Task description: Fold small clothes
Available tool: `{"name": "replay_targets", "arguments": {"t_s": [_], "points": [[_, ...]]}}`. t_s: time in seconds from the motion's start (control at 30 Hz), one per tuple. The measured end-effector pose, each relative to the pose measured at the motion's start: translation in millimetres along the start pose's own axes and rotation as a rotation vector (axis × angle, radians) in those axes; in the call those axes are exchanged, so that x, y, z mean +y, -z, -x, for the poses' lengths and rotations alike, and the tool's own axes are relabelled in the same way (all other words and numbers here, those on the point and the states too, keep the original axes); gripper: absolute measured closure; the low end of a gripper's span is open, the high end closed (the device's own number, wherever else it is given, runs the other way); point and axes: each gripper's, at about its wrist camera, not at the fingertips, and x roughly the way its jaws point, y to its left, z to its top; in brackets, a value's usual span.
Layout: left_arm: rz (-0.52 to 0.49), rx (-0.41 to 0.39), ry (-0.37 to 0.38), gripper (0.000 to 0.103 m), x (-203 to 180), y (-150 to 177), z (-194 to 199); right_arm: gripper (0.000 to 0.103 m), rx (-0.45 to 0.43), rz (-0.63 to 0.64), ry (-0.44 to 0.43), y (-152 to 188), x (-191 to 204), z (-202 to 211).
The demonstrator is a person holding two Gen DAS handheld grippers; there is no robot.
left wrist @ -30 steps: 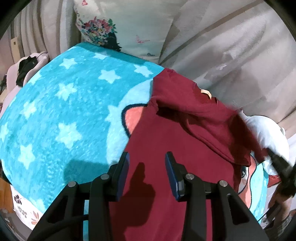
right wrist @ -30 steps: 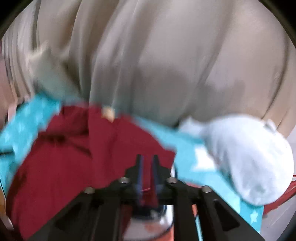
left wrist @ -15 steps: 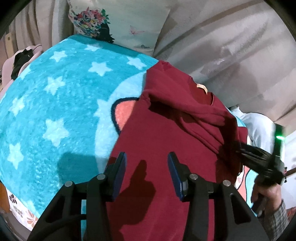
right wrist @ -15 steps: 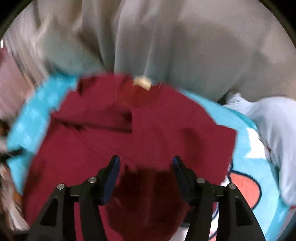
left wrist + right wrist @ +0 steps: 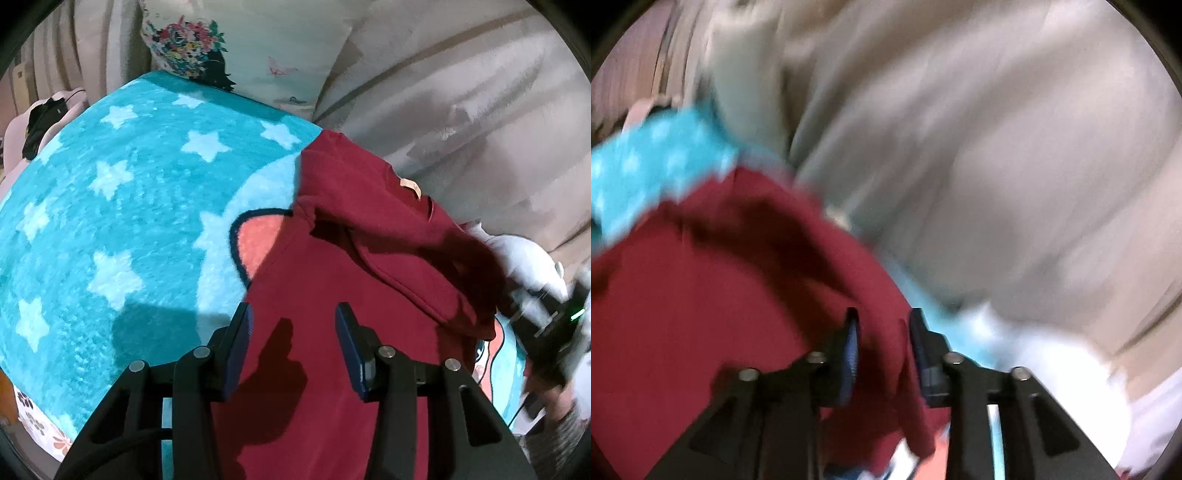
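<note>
Blanket (image 5: 110, 221) at nine o'clock carries our maroon shirt (image 5: 332, 350), where our left gripper (image 5: 293, 345) hovers released, while at three o'clock our right gripper (image 5: 881, 350), released a moment ago, is closing on the sleeve edge for another fold.

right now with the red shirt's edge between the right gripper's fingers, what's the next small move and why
Probably finish the pinch. The right gripper is closing with the red shirt edge bunched between its fingers, then it can carry that side across the body. The left gripper hangs open over the flat lower part, gripping nothing, on the star blanket.
</note>
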Motion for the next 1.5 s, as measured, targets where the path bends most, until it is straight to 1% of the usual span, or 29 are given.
{"name": "replay_targets", "arguments": {"t_s": [0.03, 0.07, 0.1, 0.17, 0.2, 0.23, 0.27, 0.33, 0.37, 0.43, 0.47, 0.53, 0.6, 0.63, 0.67, 0.7, 0.73, 0.77, 0.83, 0.87, 0.93, 0.97, 1.07, 1.17, 1.27, 1.4, 1.5], "points": [[-0.008, 0.003, -0.005, 0.058, -1, 0, -1, 0.072, 0.061, -0.021, -0.027, 15, 2, -13], [-0.015, 0.002, -0.005, 0.058, -2, -1, -2, 0.072, 0.136, -0.072, -0.059, 36, 0, -26], [-0.019, 0.003, -0.009, 0.058, -2, -1, -3, 0.072, 0.172, -0.115, -0.076, 48, -4, -30], [-0.03, 0.005, -0.016, 0.058, -3, -6, -6, 0.071, 0.196, -0.23, -0.108, 71, -22, -25], [-0.035, 0.005, -0.016, 0.058, -4, -9, -7, 0.063, 0.197, -0.272, -0.127, 75, -31, -20], [-0.044, 0.0, -0.014, 0.058, -8, -13, -9, 0.058, 0.199, -0.316, -0.147, 79, -40, -15], [-0.058, -0.008, -0.015, 0.057, -12, -18, -11, 0.055, 0.19, -0.377, -0.17, 84, -49, -6], [-0.114, -0.038, -0.031, 0.054, -26, -29, -17, 0.055, 0.14, -0.461, -0.196, 80, -58, 7], [-0.143, -0.047, -0.042, 0.054, -35, -35, -22, 0.055, 0.105, -0.526, -0.215, 77, -65, 14], [-0.19, -0.055, -0.019, 0.052, -53, -50, -33, 0.055, 0.042, -0.628, -0.257, 69, -73, 18], [-0.206, -0.057, -0.005, 0.052, -60, -57, -39, 0.055, 0.006, -0.7, -0.291, 64, -78, 15], [-0.235, -0.061, 0.0, 0.051, -75, -73, -54, 0.055, -0.028, -0.811, -0.367, 51, -82, 2], [-0.252, -0.065, -0.006, 0.051, -86, -89, -72, 0.056, -0.035, -0.869, -0.42, 33, -83, -18], [-0.261, -0.063, -0.019, 0.051, -89, -94, -81, 0.057, -0.025, -0.881, -0.441, 25, -77, -31], [-0.28, -0.049, -0.052, 0.051, -92, -98, -92, 0.06, -0.011, -0.88, -0.461, 21, -71, -41], [-0.305, -0.026, -0.091, 0.051, -94, -99, -102, 0.061, 0.029, -0.87, -0.501, 16, -60, -54], [-0.329, -0.003, -0.12, 0.051, -95, -96, -109, 0.061, 0.078, -0.853, -0.524, 13, -50, -64], [-0.357, 0.014, -0.137, 0.051, -94, -91, -115, 0.061, 0.119, -0.831, -0.524, 16, -41, -70], [-0.432, 0.016, -0.166, 0.051, -90, -75, -119, 0.061, 0.176, -0.79, -0.501, 25, -28, -72], [-0.472, 0.014, -0.18, 0.051, -89, -67, -120, 0.064, 0.204, -0.775, -0.485, 36, -23, -74], [-0.529, -0.008, -0.184, 0.05, -87, -55, -117, 0.064, 0.172, -0.797, -0.495, 51, -24, -65], [-0.543, -0.014, -0.184, 0.05, -87, -52, -113, 0.064, 0.174, -0.81, -0.495, 55, -25, -64], [-0.523, -0.006, -0.164, 0.049, -82, -46, -102, 0.064, 0.171, -0.847, -0.483, 64, -30, -53], [-0.483, -0.014, -0.159, 0.05, -78, -38, -86, 0.063, 0.157, -0.832, -0.457, 65, -27, -38], [-0.465, -0.044, -0.187, 0.049, -83, -17, -60, 0.058, 0.13, -0.798, -0.44, 73, -24, -20], [-0.416, -0.057, -0.193, 0.046, -81, 14, -31, 0.058, 0.131, -0.765, -0.459, 88, -10, -3], [-0.383, -0.054, -0.201, 0.046, -82, 33, -19, 0.058, 0.135, -0.748, -0.471, 101, -3, 11]]}}
